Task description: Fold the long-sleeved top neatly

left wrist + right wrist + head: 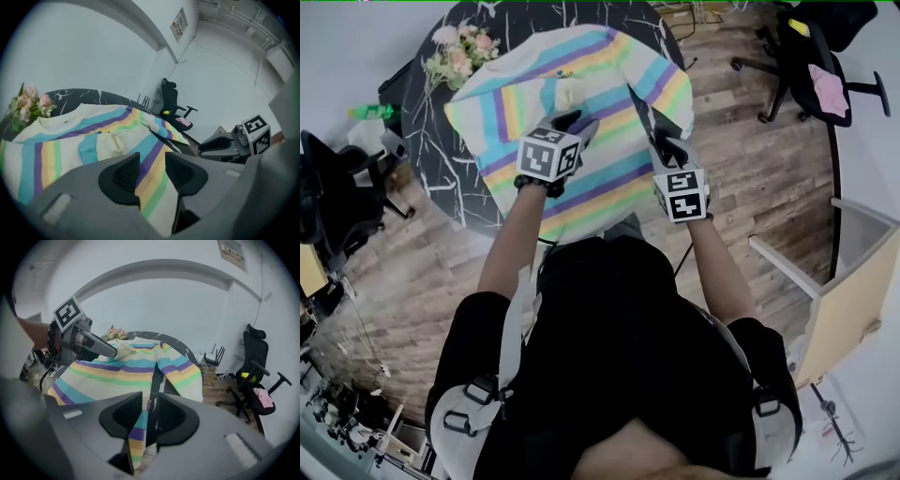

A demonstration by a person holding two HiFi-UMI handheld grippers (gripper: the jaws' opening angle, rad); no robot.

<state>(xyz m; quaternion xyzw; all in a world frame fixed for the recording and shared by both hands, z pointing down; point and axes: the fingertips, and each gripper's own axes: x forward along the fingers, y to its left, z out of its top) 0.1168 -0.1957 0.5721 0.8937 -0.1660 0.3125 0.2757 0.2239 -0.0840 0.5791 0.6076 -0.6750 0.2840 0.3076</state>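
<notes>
Right gripper [149,398] clamped on the edge of the long-sleeved top [609,98]; left gripper [152,159] open just above it.

The right jaws stand nearly together on a striped edge of the cloth, and this strip hangs down between them. The left jaws are apart and press on nothing; the striped cloth lies just beyond them. The top is spread over the round dark table [441,159], with the two grippers side by side at its near part. Flowers [459,52] stand at the table's far edge, and an office chair [816,66] is well apart on the wooden floor.
</notes>
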